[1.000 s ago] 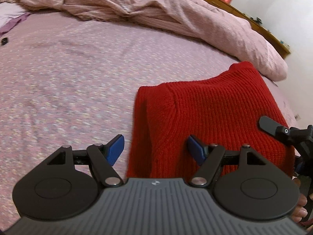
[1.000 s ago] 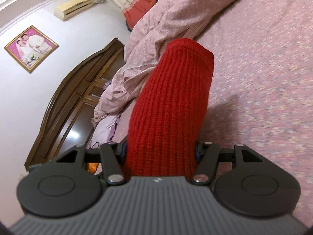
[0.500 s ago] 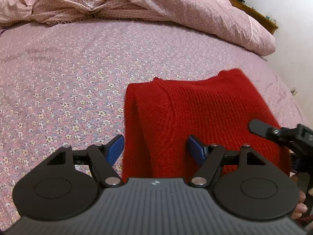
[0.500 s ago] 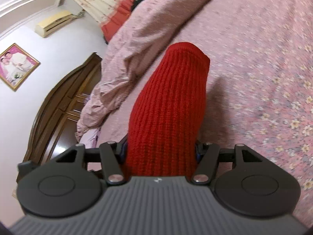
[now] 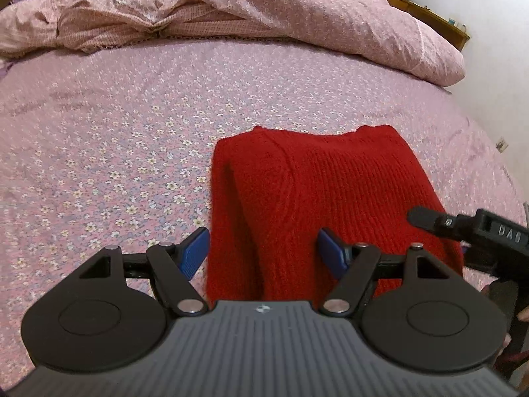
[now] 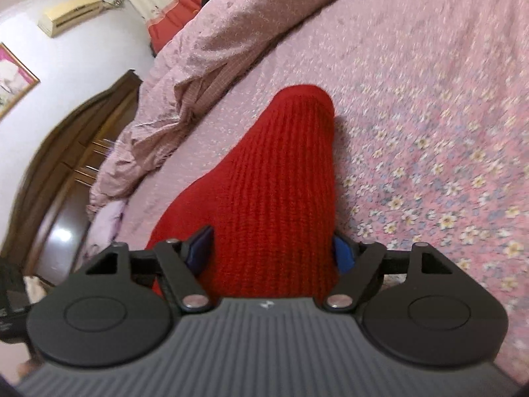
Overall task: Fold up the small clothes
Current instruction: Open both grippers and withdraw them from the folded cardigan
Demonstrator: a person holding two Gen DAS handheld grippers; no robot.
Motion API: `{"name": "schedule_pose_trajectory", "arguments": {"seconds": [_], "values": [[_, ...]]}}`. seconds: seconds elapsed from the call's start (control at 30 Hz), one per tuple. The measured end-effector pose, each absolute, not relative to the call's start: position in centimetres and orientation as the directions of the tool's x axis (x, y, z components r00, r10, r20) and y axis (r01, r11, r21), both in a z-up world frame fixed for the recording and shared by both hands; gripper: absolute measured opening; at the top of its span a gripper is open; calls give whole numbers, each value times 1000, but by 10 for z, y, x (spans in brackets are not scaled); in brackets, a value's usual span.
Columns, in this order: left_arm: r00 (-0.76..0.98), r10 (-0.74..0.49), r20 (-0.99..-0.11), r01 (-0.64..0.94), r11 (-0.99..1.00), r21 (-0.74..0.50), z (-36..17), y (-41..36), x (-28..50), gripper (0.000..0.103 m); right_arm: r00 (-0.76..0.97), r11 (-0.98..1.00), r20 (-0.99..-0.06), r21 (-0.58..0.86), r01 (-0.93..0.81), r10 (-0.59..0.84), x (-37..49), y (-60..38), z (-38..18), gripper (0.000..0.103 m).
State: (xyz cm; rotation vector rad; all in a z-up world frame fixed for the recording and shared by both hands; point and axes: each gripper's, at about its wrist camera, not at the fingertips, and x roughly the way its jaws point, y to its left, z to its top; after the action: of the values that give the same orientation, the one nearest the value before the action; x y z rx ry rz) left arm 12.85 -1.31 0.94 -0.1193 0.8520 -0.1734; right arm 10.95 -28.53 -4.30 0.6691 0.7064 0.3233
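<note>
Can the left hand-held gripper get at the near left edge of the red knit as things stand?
Probably yes. The left hand-held gripper is open with the red knit already between its fingers, nothing lying on that edge. The right hand-held gripper sits off to the side.

Bed sheet (image 5: 132,139) pink with small flowers, rumpled pink quilt (image 5: 264,10) across its far side, dark wooden wardrobe (image 6: 62,178), white wall (image 6: 66,63) with framed picture (image 6: 11,79), air conditioner (image 6: 71,11) mounted high, red-and-cream curtains (image 6: 158,0)
</note>
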Motion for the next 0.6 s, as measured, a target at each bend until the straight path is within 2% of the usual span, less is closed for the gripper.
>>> {"name": "schedule_pose_trajectory", "arguments": {"seconds": [0.17,0.33,0.6], "values": [[656,-196,-729,98,980,-175,17,-8,109,77,782,815,-487,577,-45,388,84,-287,-22,76],[658,-187,-730,88,981,-172,22,-7,90,77,810,838,-469,543,-49,351,54,-286,-7,76],[651,-178,-738,102,984,-148,23,-11,59,81,811,898,-512,439,-36,283,21,-270,3,76]]}}
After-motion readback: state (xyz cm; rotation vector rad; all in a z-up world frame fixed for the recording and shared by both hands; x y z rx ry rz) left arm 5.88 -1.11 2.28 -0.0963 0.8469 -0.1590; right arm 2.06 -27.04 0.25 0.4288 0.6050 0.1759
